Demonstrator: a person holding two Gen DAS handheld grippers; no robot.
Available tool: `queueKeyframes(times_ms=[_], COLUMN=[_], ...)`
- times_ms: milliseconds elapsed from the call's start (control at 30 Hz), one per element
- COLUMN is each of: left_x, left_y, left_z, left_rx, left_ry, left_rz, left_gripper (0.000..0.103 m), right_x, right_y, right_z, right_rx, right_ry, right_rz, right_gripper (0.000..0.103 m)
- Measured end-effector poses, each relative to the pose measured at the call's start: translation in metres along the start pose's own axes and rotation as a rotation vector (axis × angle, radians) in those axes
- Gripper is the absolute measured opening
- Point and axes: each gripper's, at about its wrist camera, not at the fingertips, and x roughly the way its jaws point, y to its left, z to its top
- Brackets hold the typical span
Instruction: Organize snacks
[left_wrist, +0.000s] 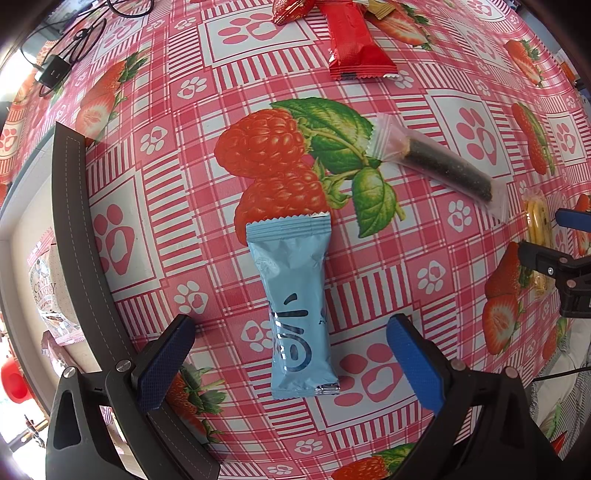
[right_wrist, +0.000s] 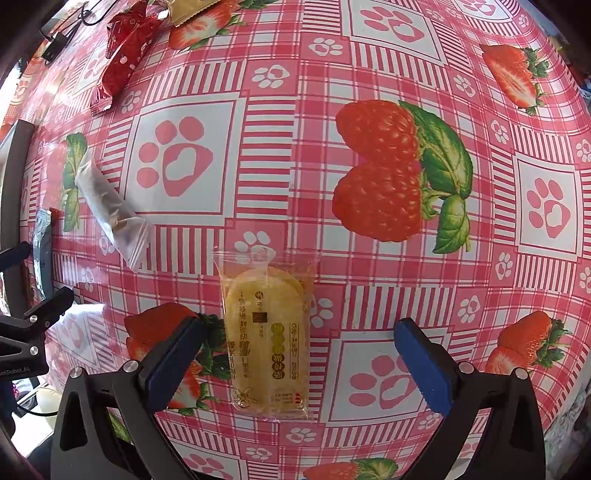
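Pink checked oilcloth with strawberries and paw prints covers the worktop (left_wrist: 177, 122). A blue packet (left_wrist: 293, 306) lies flat on it, lengthwise between the spread jaws of the left gripper (left_wrist: 291, 367), which hangs above it and grips nothing. Beyond the packet and to its right lies a clear sleeve (left_wrist: 439, 164) holding a dark stick, set on a slant. Toward the far edge of the worktop lie a red wrapper (left_wrist: 351, 40) and, left of it, another red pack (left_wrist: 290, 9) cut off by the frame; how many more snacks lie there I cannot tell.

Along the left edge of the worktop stands a dark-rimmed tray (left_wrist: 72, 206), pale inside. It holds at least one printed packet (left_wrist: 48, 291) with strawberry lettering; the rest of its contents are hidden by the rim and the gripper arm.

In the right wrist view a clear pack of yellow crackers (right_wrist: 267, 339) lies flat near the right edge of the worktop, between the wide-open jaws of the right gripper (right_wrist: 295, 363), which hold nothing. The sleeve is to its left there, apart from it.

A black adapter (left_wrist: 53, 74) with cables rests at the far left corner.
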Motion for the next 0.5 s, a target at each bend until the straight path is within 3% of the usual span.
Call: queueKeyframes(times_ms=[500], left_x=[0.0], left_y=[0.0001], left_z=[-0.0003], left_rx=[-0.004], left_ry=[-0.002], left_rz=[0.0], left_gripper=[0.103], right_x=[-0.0005], right_y=[0.0077], right_z=[-0.0046], right_rx=[-0.038], right_ry=[-0.01], right_rz=[-0.013], right_gripper=[0.103])
